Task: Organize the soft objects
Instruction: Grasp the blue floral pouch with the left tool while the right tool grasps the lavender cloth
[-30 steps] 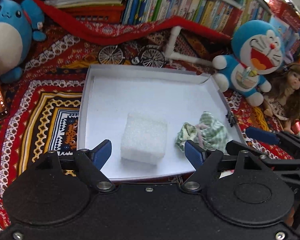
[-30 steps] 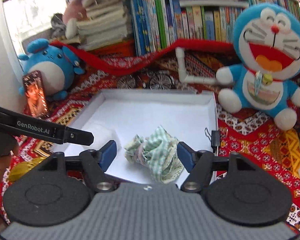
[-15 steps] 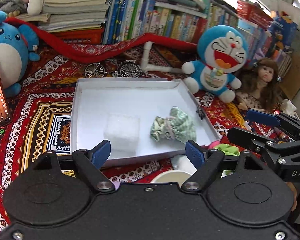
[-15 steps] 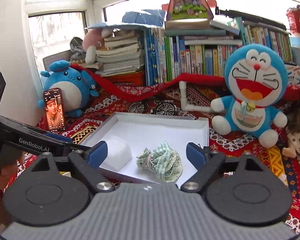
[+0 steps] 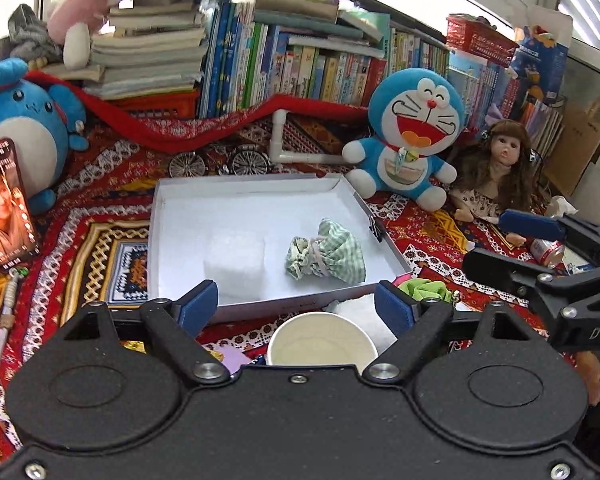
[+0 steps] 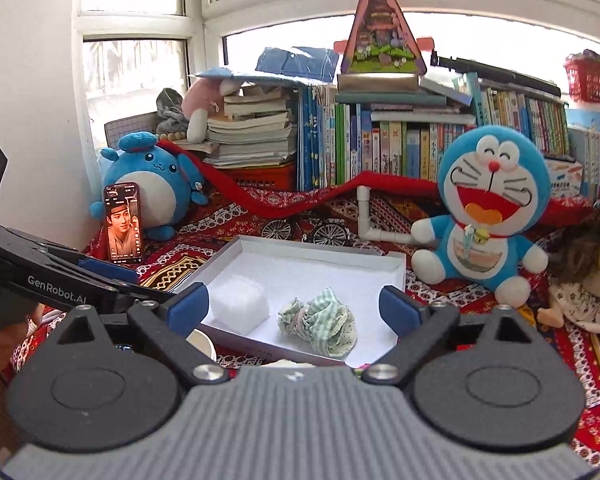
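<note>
The white foam block (image 5: pixel 234 261) and the green checked cloth bundle (image 5: pixel 325 256) both lie inside the white tray (image 5: pixel 384 236), side by side but apart, ahead of both tongs. The block is nearer the left gripper (image 5: pixel 296 306), the bundle nearer the right gripper (image 6: pixel 294 308). Both grippers are empty; their jaws are opening, with nothing between the pads.

More soft things wait just under the left gripper, outside the tray's near edge: a lime green cloth (image 5: pixel 422 291) and a white soft piece (image 5: pixel 364 312), beside a paper cup (image 5: pixel 322 344). I think the risk is there: the cup stands touching or nearly touching the white piece, so a low reach could knock it over. The two grippers are also near each other and may collide if both go down together.

The tray rests on a red patterned cloth (image 5: pixel 100 208). Beyond it are a blue cat plush (image 6: pixel 488 216), a doll (image 5: pixel 496 172), a round blue plush (image 6: pixel 152 180), a phone (image 6: pixel 123 222), and books (image 6: pixel 380 140) under a bright window.
</note>
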